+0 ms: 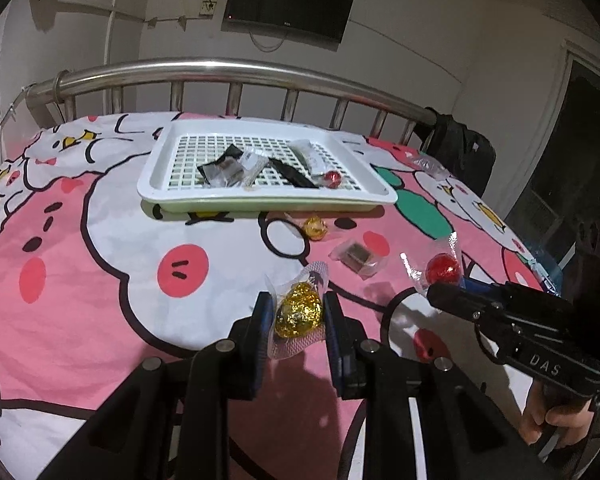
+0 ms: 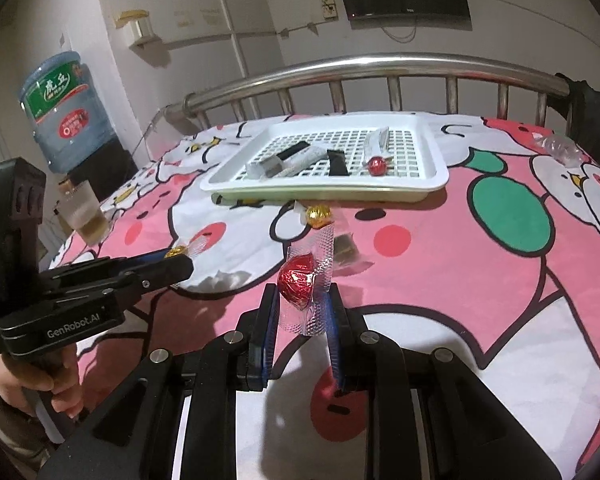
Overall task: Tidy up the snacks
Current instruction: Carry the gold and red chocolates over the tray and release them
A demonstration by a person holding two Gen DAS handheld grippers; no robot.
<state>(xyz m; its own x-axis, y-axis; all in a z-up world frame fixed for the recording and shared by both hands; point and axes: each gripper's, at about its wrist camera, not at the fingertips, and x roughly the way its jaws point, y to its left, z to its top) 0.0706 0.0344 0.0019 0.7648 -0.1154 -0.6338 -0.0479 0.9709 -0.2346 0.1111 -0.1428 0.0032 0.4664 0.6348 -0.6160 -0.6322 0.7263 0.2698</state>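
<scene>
My left gripper (image 1: pixel 298 304) is shut on a gold foil candy (image 1: pixel 299 312) in a clear wrapper, held above the bedspread. My right gripper (image 2: pixel 304 294) is shut on a red foil candy (image 2: pixel 297 283) in a clear wrapper; it shows in the left wrist view (image 1: pixel 443 267) too. A white slotted tray (image 1: pixel 164 184) at the far side holds several dark and clear snack packets and a red candy (image 1: pixel 333 179). Another gold candy (image 1: pixel 315 227) and a brown packet (image 1: pixel 356 257) lie on the bedspread in front of the tray.
The pink cartoon bedspread (image 1: pixel 100 240) covers the bed, with a steel rail (image 1: pixel 220 68) behind the tray. A clear wrapper (image 2: pixel 556 147) lies far right. A water jug (image 2: pixel 62 112) and a glass (image 2: pixel 85 212) stand at the left.
</scene>
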